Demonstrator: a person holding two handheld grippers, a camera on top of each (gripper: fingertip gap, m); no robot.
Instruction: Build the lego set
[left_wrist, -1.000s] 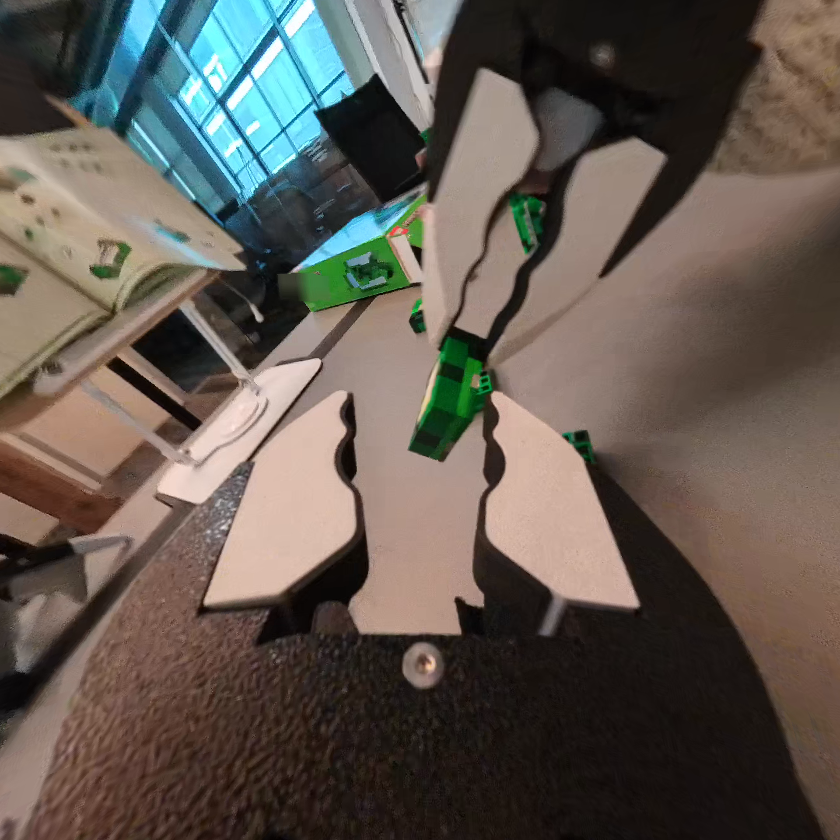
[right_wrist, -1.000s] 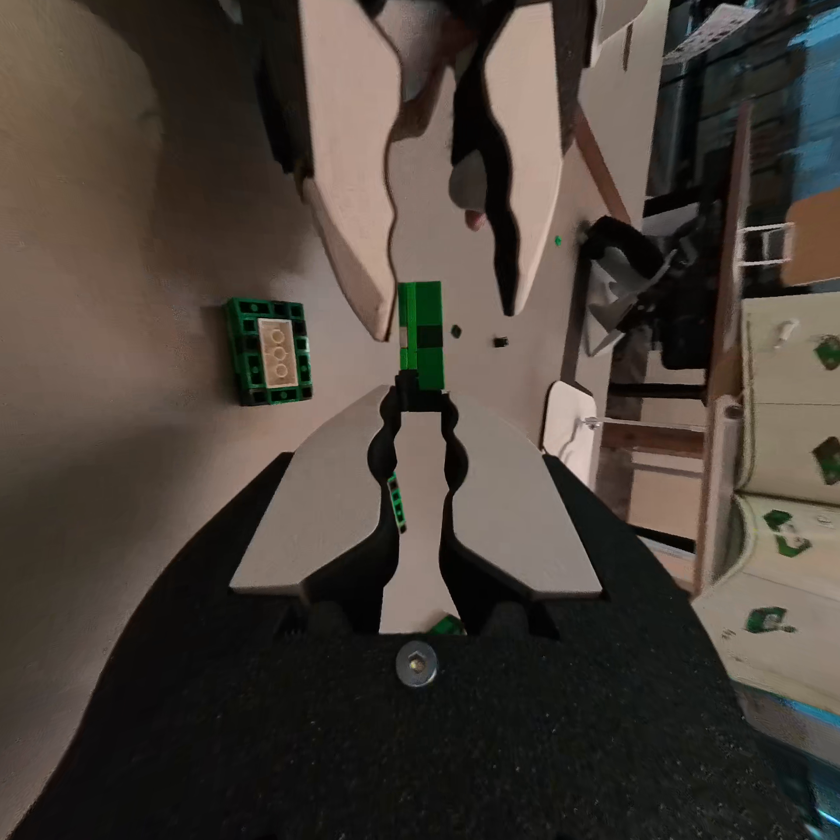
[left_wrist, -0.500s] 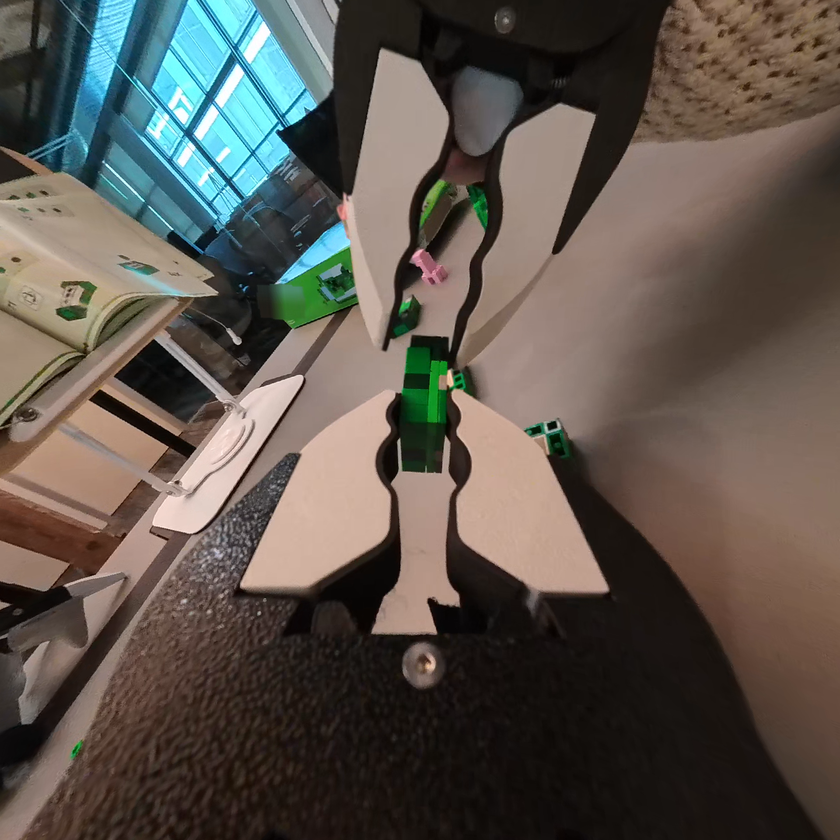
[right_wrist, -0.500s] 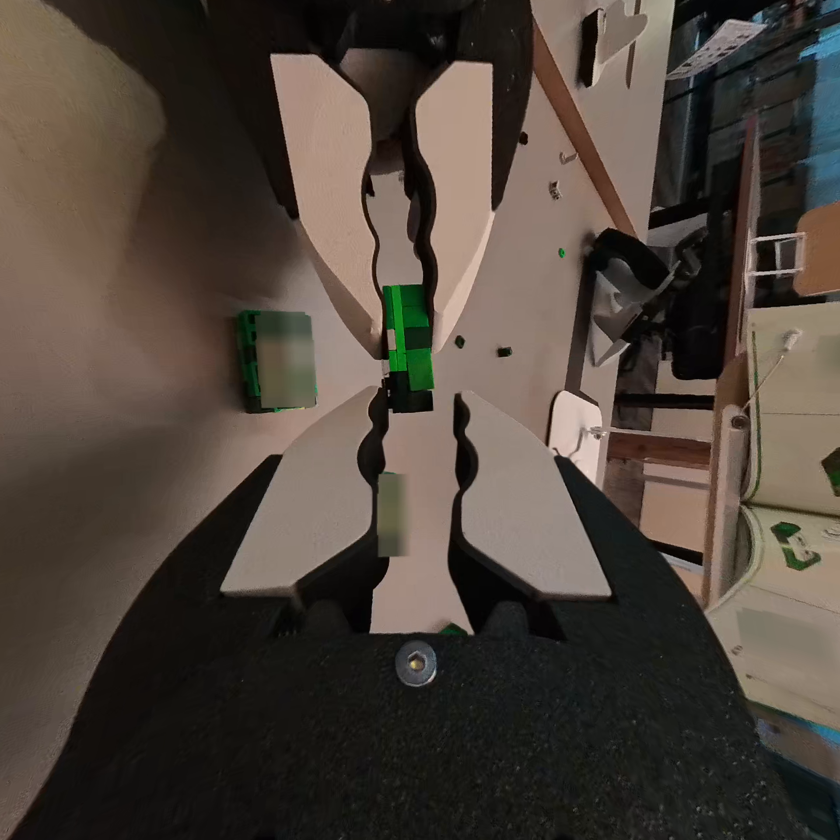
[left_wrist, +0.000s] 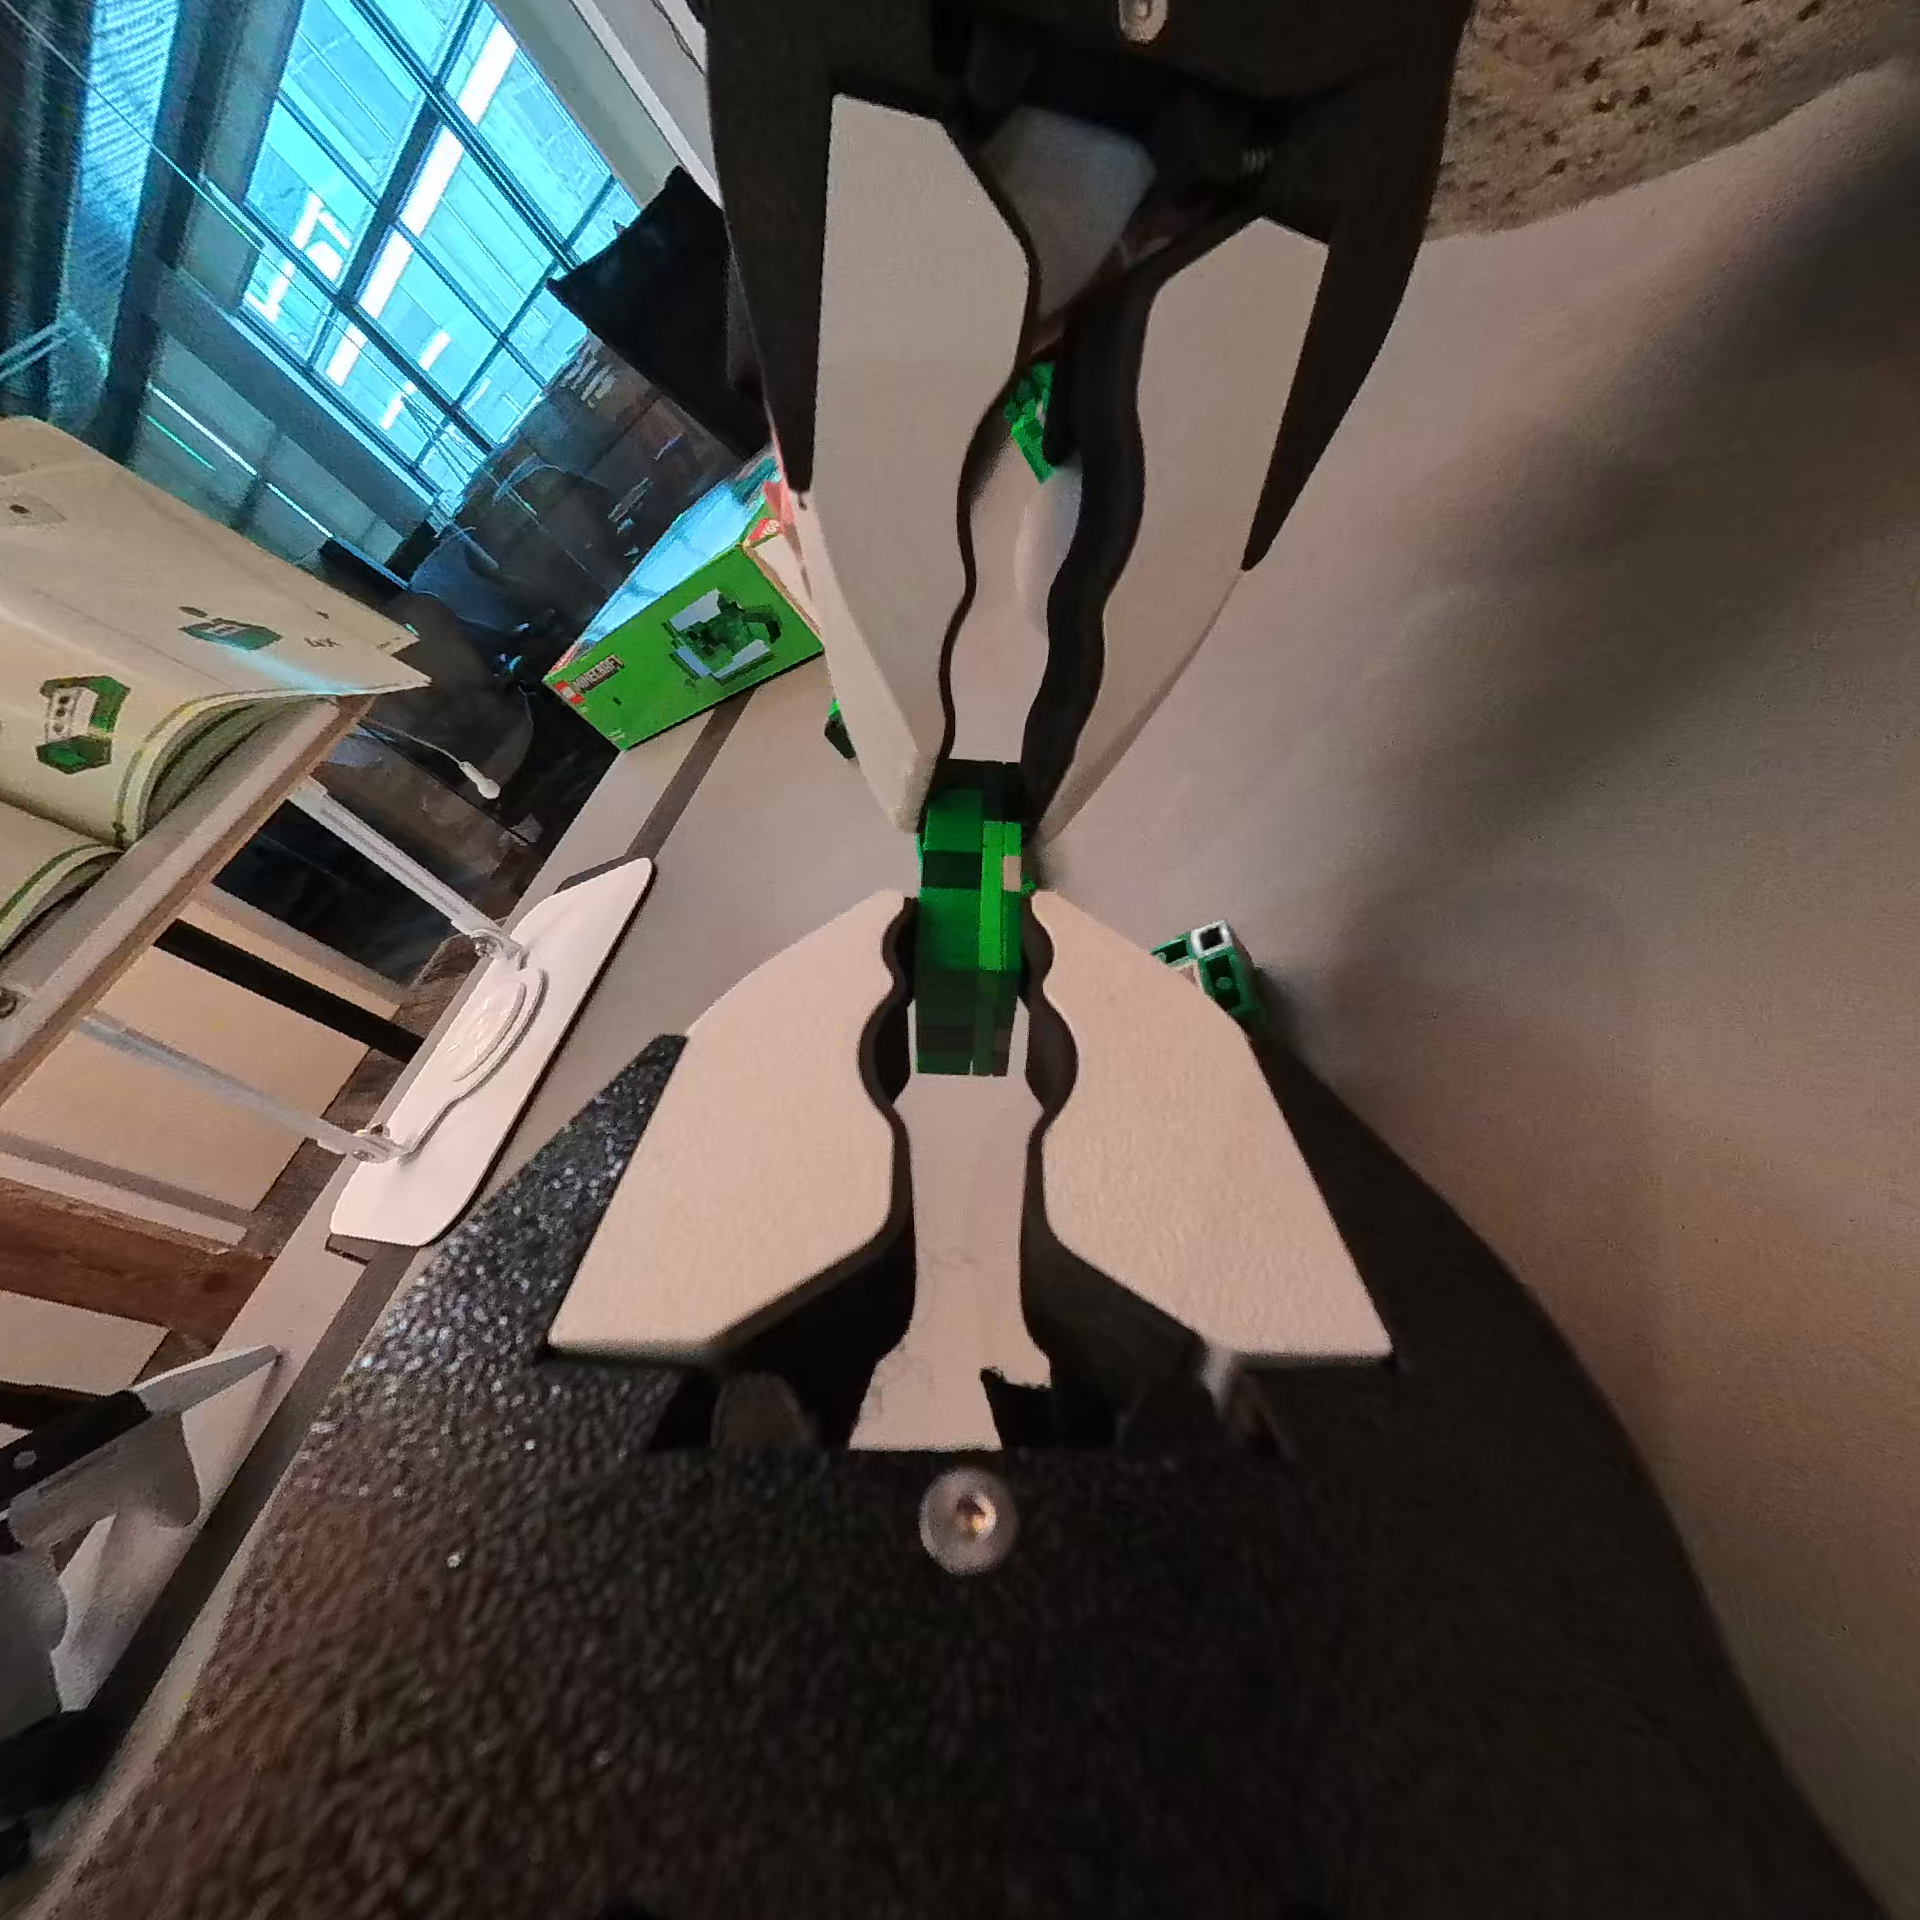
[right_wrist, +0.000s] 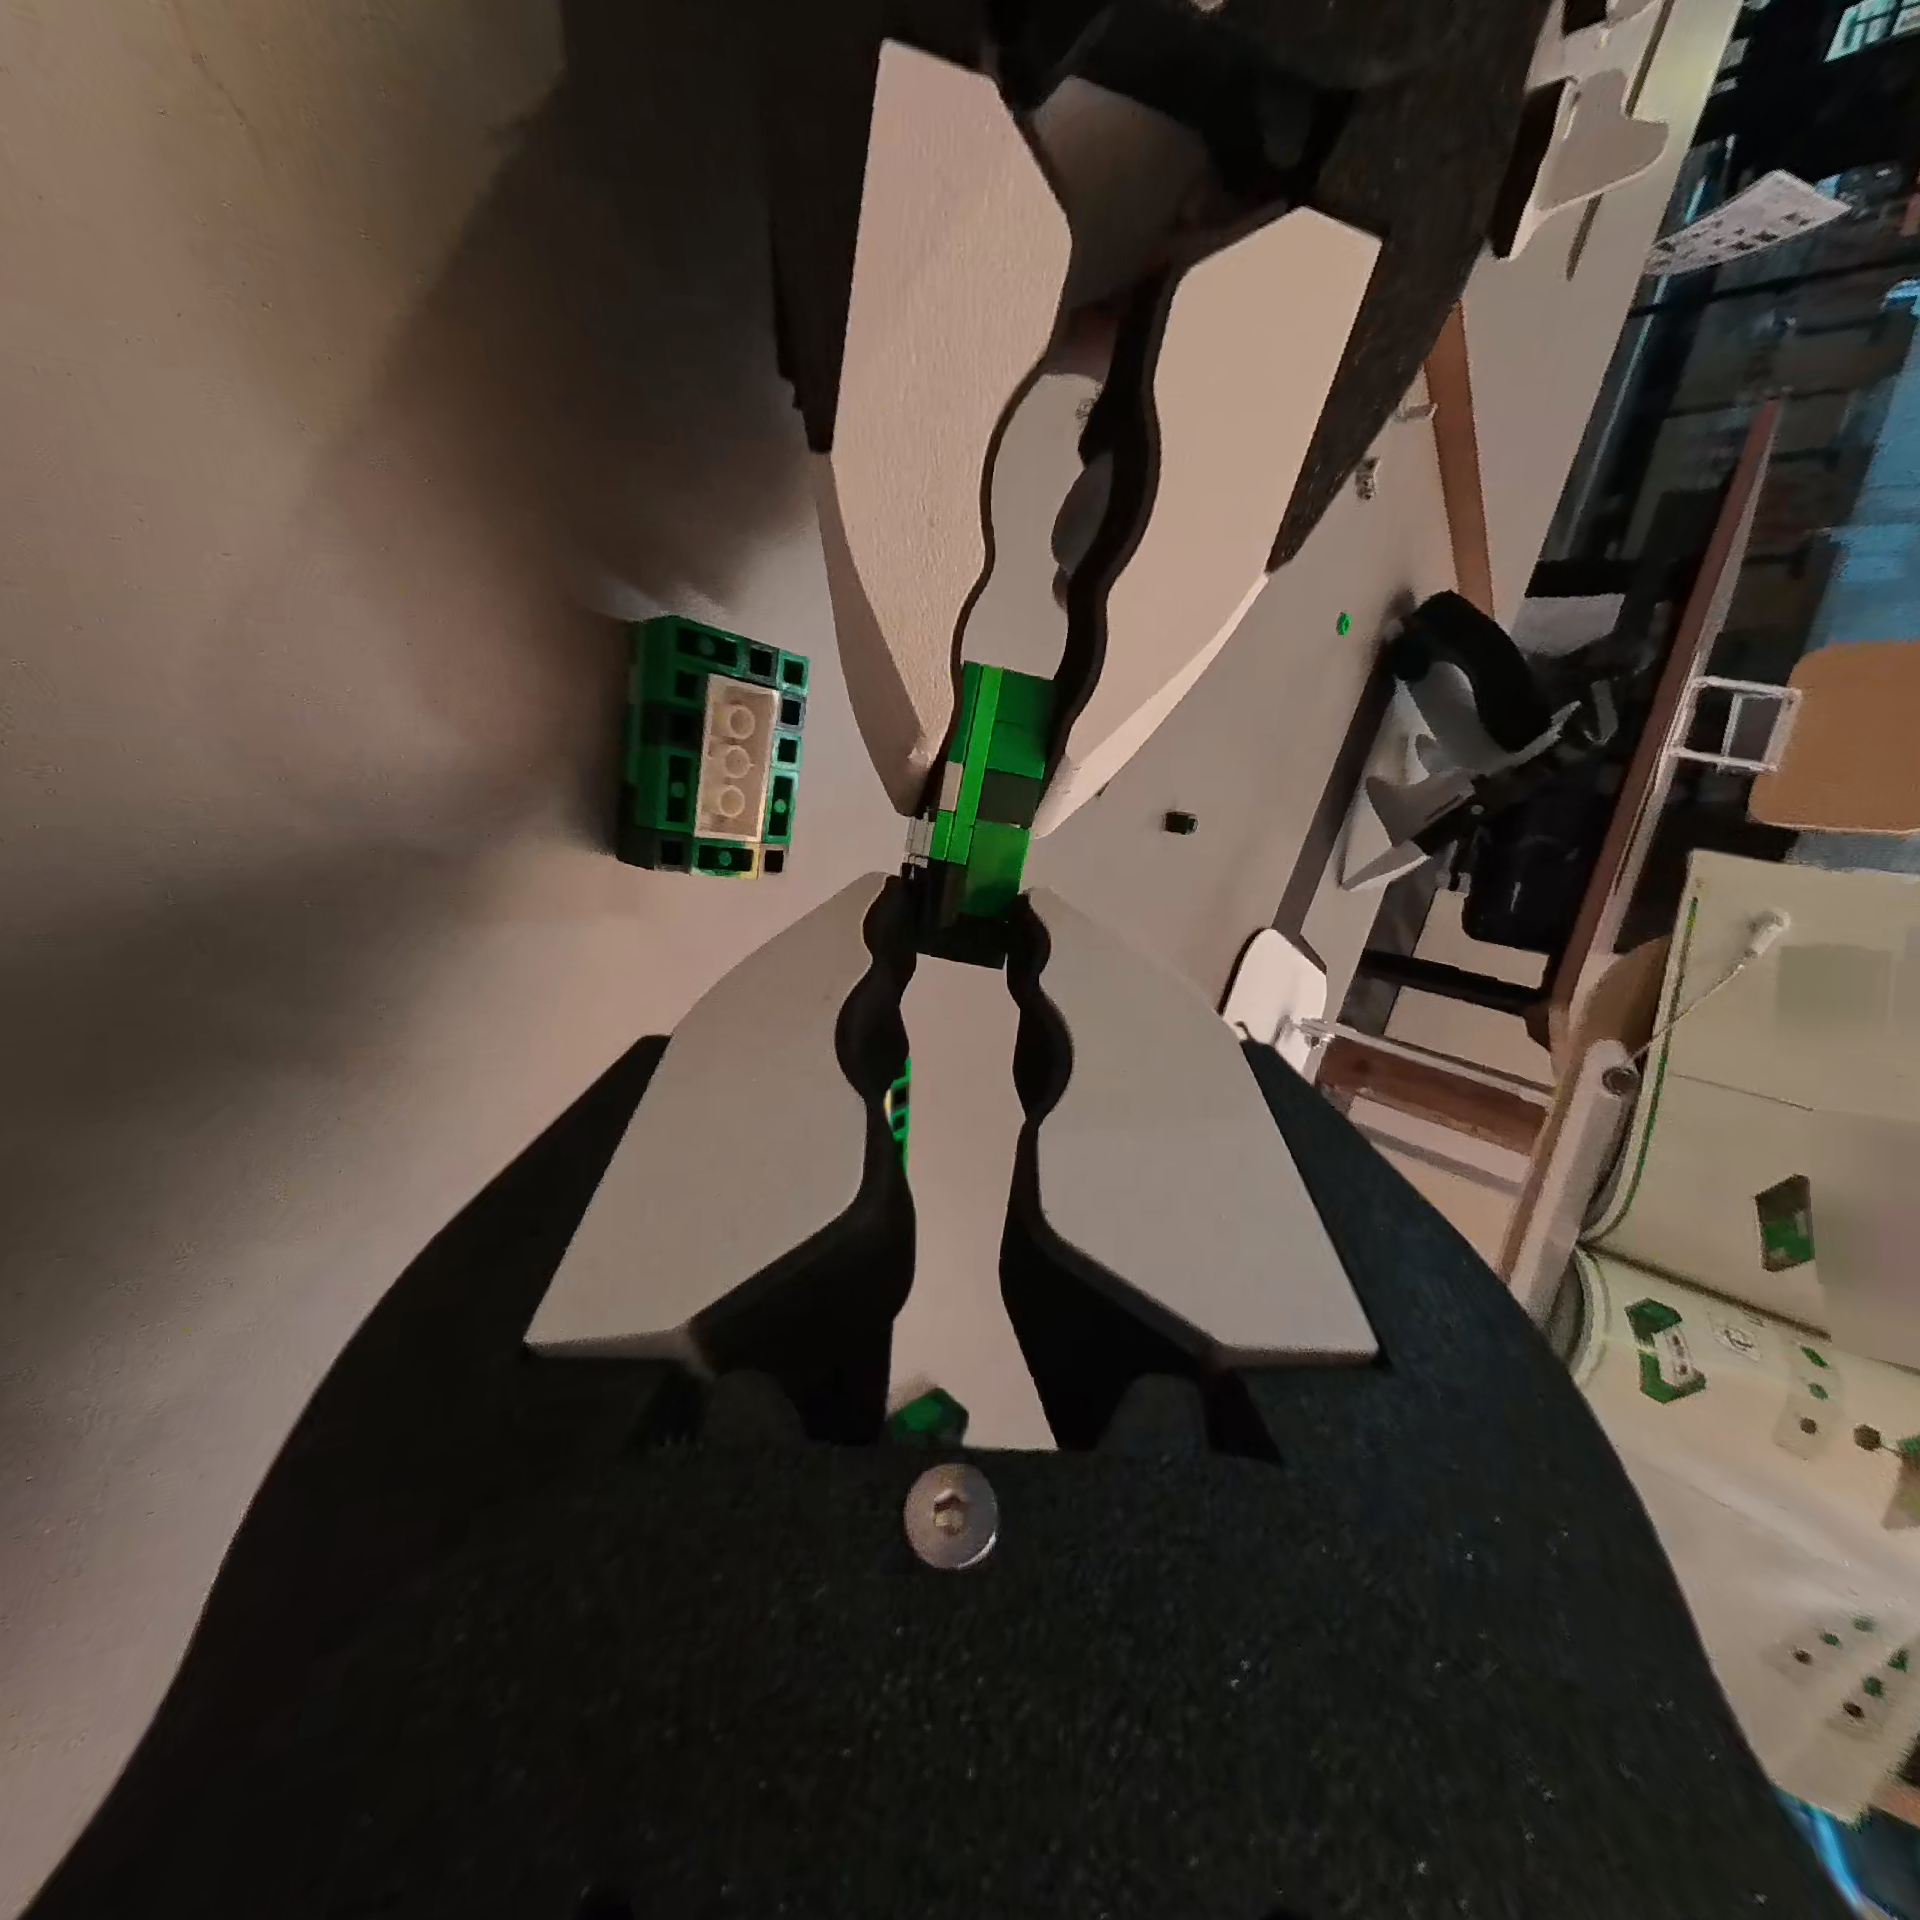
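— Left hand-held gripper (left_wrist: 971, 971): what is pinched?
— One end of a green brick stack (left_wrist: 968, 935); the other end is clamped by the right hand-held gripper (right_wrist: 961, 914), above the table (right_wrist: 312, 416).
— Nearby?
— A green brick frame (right_wrist: 717, 748) is seen lying just beside.

Both views are dim and warm, with strong wide-angle bending at the edges, so straight lines curve. In the left wrist view, cold blue daylight comes through the window (left_wrist: 343, 270), which is the brightest part. The table (left_wrist: 1558, 831) is pale beige and slightly blurred. In the right wrist view, a broad soft shadow lies over the table (right_wrist: 260, 935) on the left side. The green lego piece (right_wrist: 992, 790) is sharp enough, while the far background is soft.
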